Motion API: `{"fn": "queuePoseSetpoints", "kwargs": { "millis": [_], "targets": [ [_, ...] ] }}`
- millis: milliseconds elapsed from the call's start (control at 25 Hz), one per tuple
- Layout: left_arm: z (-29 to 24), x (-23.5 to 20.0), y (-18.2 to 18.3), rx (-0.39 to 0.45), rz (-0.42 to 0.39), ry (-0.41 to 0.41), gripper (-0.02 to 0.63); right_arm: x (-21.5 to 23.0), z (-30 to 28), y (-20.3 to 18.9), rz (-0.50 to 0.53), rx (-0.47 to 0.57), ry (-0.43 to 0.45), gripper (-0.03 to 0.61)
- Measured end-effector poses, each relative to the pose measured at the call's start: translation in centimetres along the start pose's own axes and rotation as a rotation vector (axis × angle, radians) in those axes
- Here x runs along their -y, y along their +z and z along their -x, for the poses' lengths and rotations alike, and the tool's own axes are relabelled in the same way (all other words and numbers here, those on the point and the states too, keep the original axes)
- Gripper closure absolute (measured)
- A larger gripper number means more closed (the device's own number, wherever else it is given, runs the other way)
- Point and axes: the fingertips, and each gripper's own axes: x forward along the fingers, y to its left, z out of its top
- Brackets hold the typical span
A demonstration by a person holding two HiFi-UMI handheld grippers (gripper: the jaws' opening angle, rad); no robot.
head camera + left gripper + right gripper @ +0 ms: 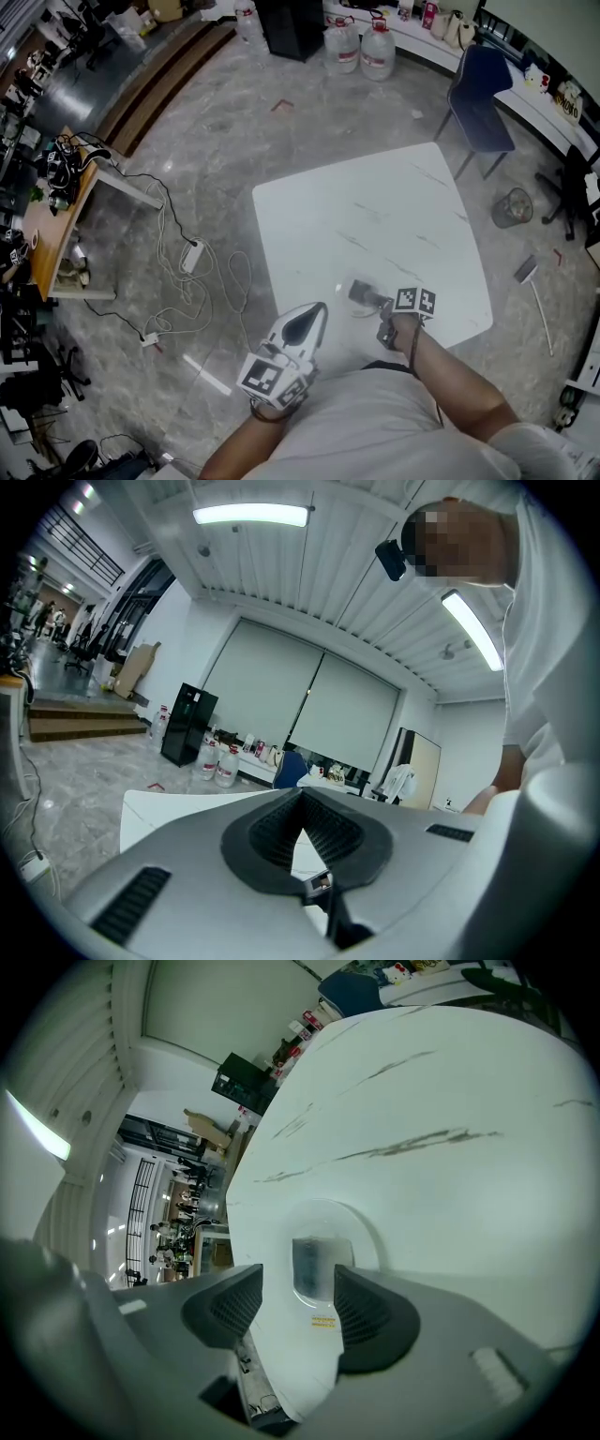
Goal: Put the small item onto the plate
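- On the white table point(375, 211), a pale round plate point(328, 1218) holds one thing: the small item point(316, 1267), a greyish, see-through block lying flat inside the rim.
- We see the right gripper point(298, 1286) with its fingers point(361, 1312) spread wide. The block lies just ahead of the fingertips, in line with the gap between them, and neither pad touches it.
- The block's longer side appears to run straight away from the fingertips, along the line the jaws point. We cannot tell one end from the other.
- We see the left gripper point(302, 794) empty, its ribbed fingers point(272, 832) meeting at the tips. It is held off the table's near edge, well to the left of the right fingers.
- A small yellow sticker point(323, 1321) sits on the tabletop on the near side of the plate, between the spread fingers.
- Nothing stands between the fingertips and the plate.
- Far beyond the fingertips, past the table, are a blue chair point(478, 89), water jugs point(378, 49) and a black cabinet point(289, 26). A wire bin point(513, 207) stands to the right, and cables point(192, 255) trail over the floor to the left.
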Motion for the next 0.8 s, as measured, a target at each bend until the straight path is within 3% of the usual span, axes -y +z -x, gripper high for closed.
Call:
{"fn": "queuePoseSetpoints", "kwargs": {
  "millis": [280,600,800],
  "targets": [
    [1.5,1.1,1.3,0.028,-0.021,-0.018,0.609,-5.0,3.2,-0.1,0.045,0.05,0.118,0.381],
    [4.1,3.1,3.7,0.068,-0.068,-0.065,0.609,-14.7,10.1,-0.9,0.093,0.187,0.344,0.528],
    [6.0,4.3,5.3,0.086,-0.075,-0.101,0.609,-20.3,14.5,-3.0,0.174,0.257,0.466,0.568]
  ]
}}
